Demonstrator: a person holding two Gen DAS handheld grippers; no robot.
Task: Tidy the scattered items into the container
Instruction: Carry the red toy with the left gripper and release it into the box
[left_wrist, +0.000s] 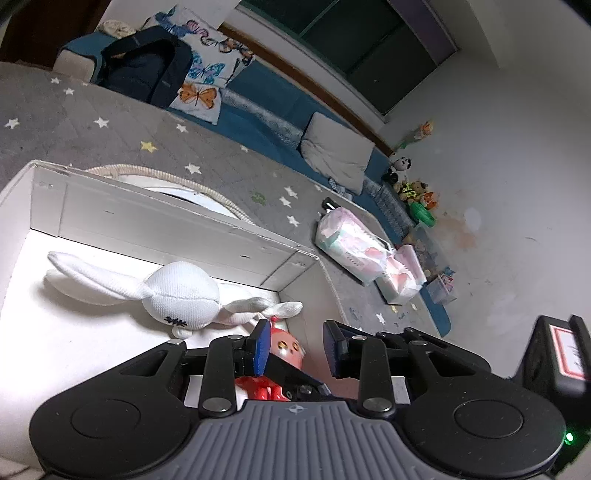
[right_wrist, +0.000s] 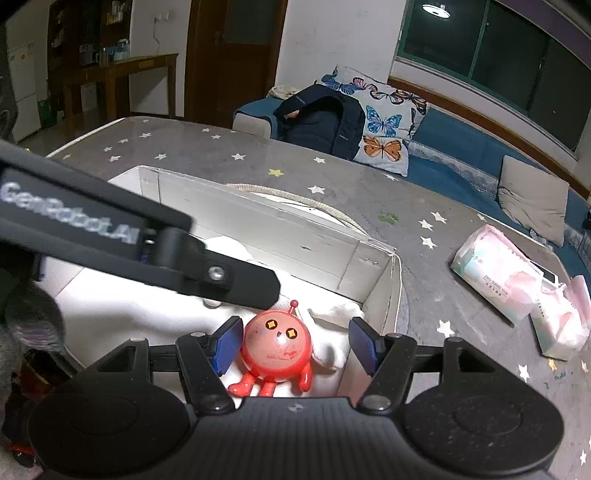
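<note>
Now the red round toy (right_wrist: 276, 345) is seen lying inside the white box (right_wrist: 393, 295), at its corner toward 4 o'clock, beside the white knitted rabbit (left_wrist: 177, 291). The right gripper (right_wrist: 295, 345) is nearer: its jaws are held apart, with 1 blue pad at the toy's 9 o'clock side and the other well clear at 3 o'clock. The left gripper (left_wrist: 297, 347) hangs above the toy, its jaws also parted on nothing.

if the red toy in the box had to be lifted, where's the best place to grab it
Grip the round head of the red toy across its two sides, coming from above. It lies in the white box face up, and the head is its widest, firmest part, while the small legs and thin antenna would likely slip. The right hand-held gripper is open and already straddles the head.
</note>
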